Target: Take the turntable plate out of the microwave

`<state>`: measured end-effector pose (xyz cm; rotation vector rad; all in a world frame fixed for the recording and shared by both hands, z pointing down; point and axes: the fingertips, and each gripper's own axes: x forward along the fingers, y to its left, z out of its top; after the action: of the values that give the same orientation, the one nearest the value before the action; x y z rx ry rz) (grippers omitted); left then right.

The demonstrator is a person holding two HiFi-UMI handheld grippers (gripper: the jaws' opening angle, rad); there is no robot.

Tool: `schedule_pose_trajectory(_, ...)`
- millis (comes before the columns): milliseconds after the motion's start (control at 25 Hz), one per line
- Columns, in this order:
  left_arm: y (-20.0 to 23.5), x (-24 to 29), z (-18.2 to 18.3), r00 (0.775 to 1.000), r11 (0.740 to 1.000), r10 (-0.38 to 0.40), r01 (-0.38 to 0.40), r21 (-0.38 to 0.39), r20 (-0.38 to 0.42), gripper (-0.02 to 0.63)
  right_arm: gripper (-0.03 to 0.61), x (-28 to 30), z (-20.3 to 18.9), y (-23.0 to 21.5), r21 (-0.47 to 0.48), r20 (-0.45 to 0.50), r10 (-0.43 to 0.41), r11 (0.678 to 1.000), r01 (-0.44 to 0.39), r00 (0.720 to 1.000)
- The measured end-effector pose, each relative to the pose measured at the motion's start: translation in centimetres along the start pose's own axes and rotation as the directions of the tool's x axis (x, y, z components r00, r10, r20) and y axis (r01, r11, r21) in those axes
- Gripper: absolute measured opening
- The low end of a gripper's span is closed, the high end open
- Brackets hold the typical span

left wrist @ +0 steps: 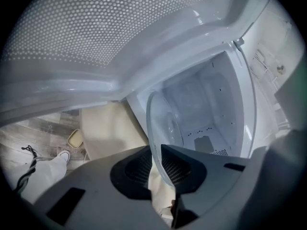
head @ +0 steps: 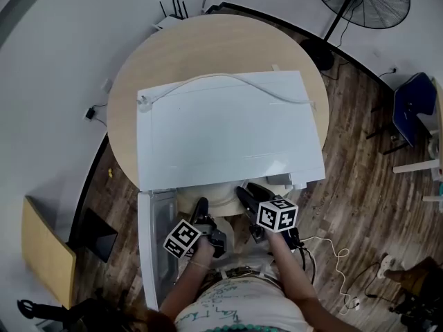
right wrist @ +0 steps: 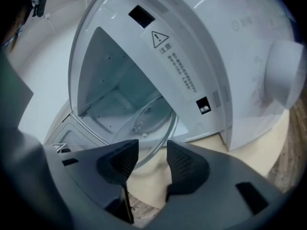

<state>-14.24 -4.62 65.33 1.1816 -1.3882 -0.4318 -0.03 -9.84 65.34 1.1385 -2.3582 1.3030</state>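
Room: wood-plank floor (head: 360,158); pedestal fan (head: 360,2) standing behind the microwave.
Round table (head: 138,68), beige: carries the microwave (head: 228,130), white, set near its middle.
Microwave door (head: 149,247): swung wide open at the microwave's left, leaving the cavity free to reach.
Glass turntable plate (left wrist: 160,123): at the microwave's mouth, tilted, near rim past the sill; apparently lifted off its hub for withdrawal.
Left gripper (left wrist: 157,152): jaws pinched on the plate's near rim, glass running between the pads; likely bearing the load.
Right gripper (right wrist: 152,150): before the mouth, jaws apart, rim at the gap's entrance, neither pad pressing it.
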Motion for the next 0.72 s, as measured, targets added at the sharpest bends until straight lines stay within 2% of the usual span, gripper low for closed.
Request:
schedule_pose_trajectory(280,0.3,-1.3,-1.3,1.0,1.0,-0.02,0.02,0.009,-0.017,0.067,0.175,0.5,-0.3,-0.5,0.102,0.012,0.031,0.994,-0.033,0.999)
schedule_pose_trajectory(480,0.5,-2.2,-2.2,1.0,1.0,-0.024,0.024,0.005,-0.013,0.066,0.158,1.0,-0.2,-0.9,0.133,0.008,0.047,0.99,-0.048,0.999)
schedule_pose_trajectory(720,0.6,-2.8,-3.2,0.999,1.0,-0.027,0.027,0.005,-0.022,0.066,0.132,1.6,0.1,-1.0,0.26,0.038,0.105,0.959,-0.111,0.994)
